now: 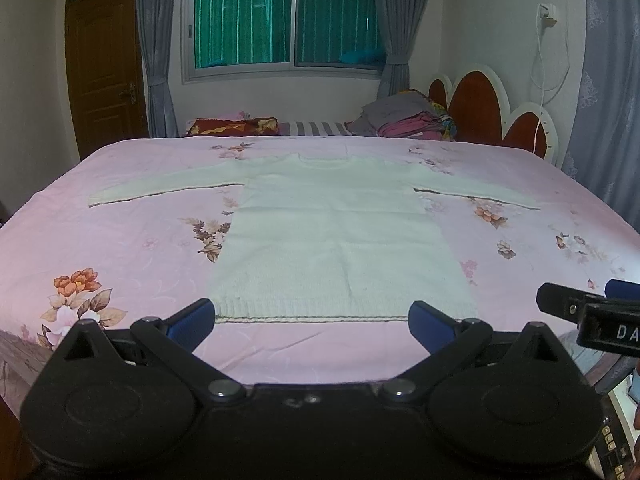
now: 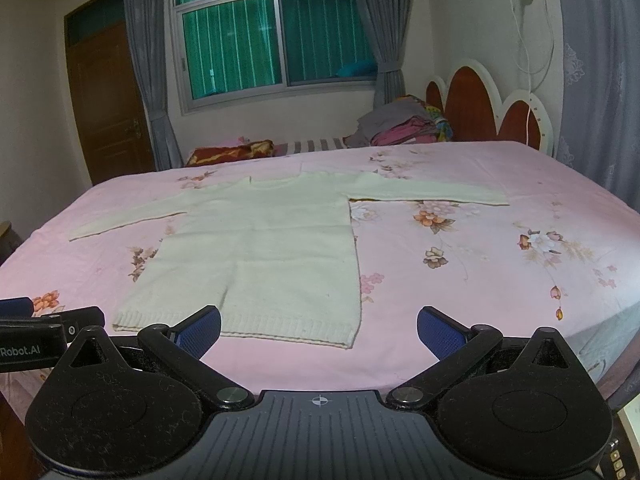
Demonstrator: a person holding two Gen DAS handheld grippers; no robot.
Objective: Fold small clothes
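A small cream knit sweater (image 1: 336,236) lies flat on the pink floral bed sheet (image 1: 132,248), both sleeves spread out sideways, hem toward me. It also shows in the right wrist view (image 2: 264,256). My left gripper (image 1: 312,322) is open and empty, just short of the hem, at the bed's near edge. My right gripper (image 2: 320,332) is open and empty, near the hem's right corner. The right gripper also shows at the right edge of the left wrist view (image 1: 588,304), and the left gripper at the left edge of the right wrist view (image 2: 40,320).
A pile of folded clothes and bedding (image 1: 404,120) sits at the far side of the bed by the red and white headboard (image 1: 492,116). A dark red patterned blanket (image 1: 232,126) lies beyond the bed. Behind are a window with grey curtains and a brown door (image 1: 106,68).
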